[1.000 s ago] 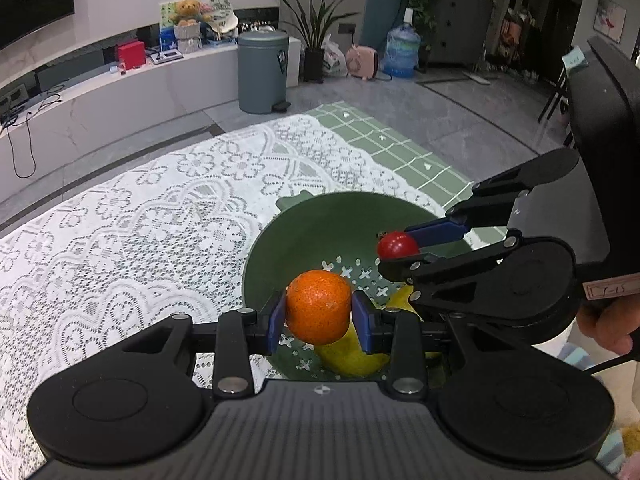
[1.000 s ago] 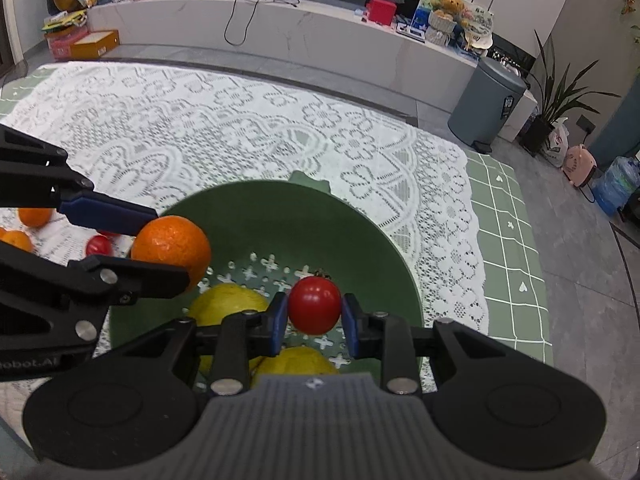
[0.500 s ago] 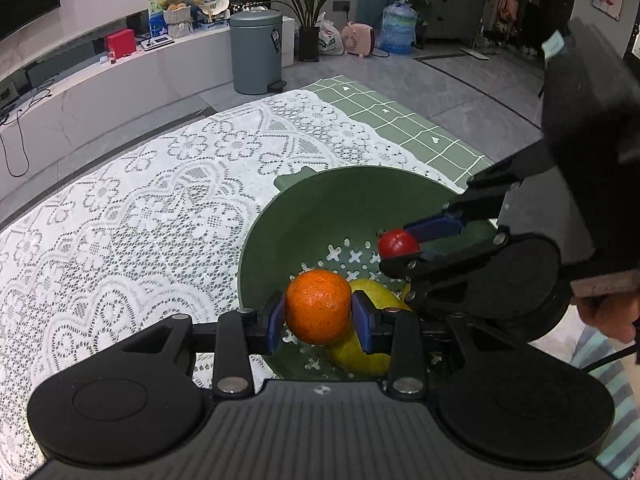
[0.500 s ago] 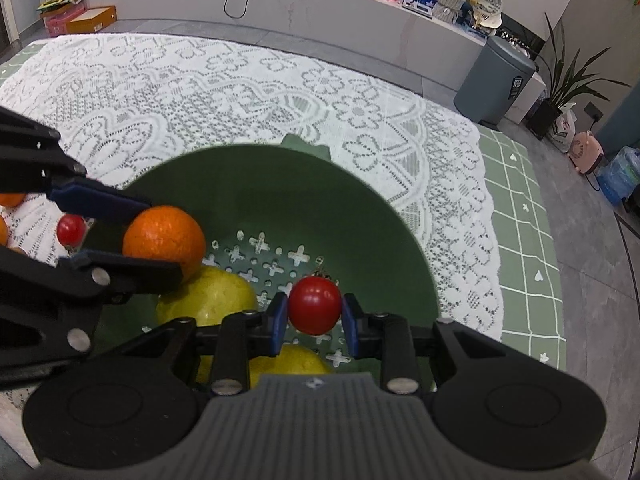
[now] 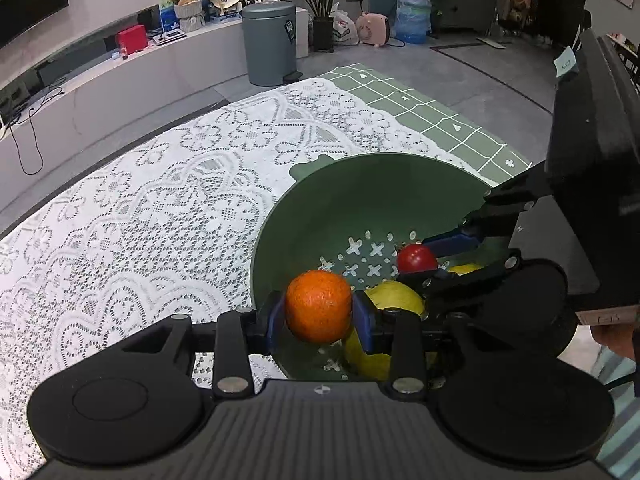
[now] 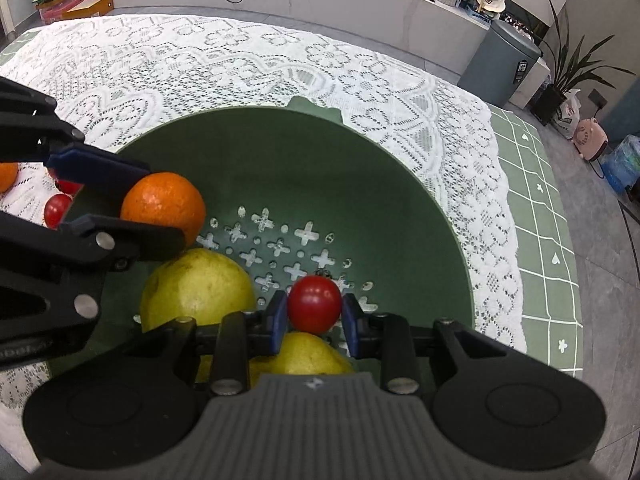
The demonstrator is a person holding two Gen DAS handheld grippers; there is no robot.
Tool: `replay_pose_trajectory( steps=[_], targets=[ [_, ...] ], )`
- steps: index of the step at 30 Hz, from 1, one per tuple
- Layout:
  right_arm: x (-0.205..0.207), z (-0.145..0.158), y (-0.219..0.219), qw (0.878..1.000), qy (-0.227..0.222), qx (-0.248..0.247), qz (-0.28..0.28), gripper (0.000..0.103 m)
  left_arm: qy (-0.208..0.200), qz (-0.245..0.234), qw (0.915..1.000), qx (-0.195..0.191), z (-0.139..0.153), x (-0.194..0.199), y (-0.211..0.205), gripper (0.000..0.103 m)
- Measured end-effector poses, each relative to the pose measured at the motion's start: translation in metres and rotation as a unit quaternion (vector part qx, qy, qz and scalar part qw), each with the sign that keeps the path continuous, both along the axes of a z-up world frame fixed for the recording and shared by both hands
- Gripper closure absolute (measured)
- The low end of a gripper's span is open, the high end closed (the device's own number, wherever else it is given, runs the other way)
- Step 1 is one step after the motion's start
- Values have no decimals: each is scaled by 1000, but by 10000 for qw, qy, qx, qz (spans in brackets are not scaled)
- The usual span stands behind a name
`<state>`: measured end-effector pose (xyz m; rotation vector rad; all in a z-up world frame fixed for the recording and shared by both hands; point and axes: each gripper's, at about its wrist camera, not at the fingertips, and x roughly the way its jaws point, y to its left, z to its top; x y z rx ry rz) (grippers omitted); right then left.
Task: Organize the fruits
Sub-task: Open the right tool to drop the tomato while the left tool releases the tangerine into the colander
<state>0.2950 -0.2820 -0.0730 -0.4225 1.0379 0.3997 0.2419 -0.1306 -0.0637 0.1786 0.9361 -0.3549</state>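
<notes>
Both claws lowered into green colander | left claw grips orange | right claw grips tomato | pears beneath

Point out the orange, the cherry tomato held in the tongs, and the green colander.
orange (image 5: 318,306): left wrist view, middle of its front skin.
cherry tomato (image 6: 314,304): right wrist view, centre of its red face.
green colander (image 6: 320,152): right wrist view, bare inner wall at the far side.
</notes>
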Motion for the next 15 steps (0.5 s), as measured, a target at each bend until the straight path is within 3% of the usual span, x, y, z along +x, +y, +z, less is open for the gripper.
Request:
replay_pose_trajectory(
  steps=[7,15],
  targets=[
    [-3,4,-1,10000,-58,-9,24,75,-11,-70,9998,166,0,-2,-3,61],
    [-10,17,-4,9995,-282,-113,13,60,-65,-118,9996,255,3,-8,-6,51]
  ],
)
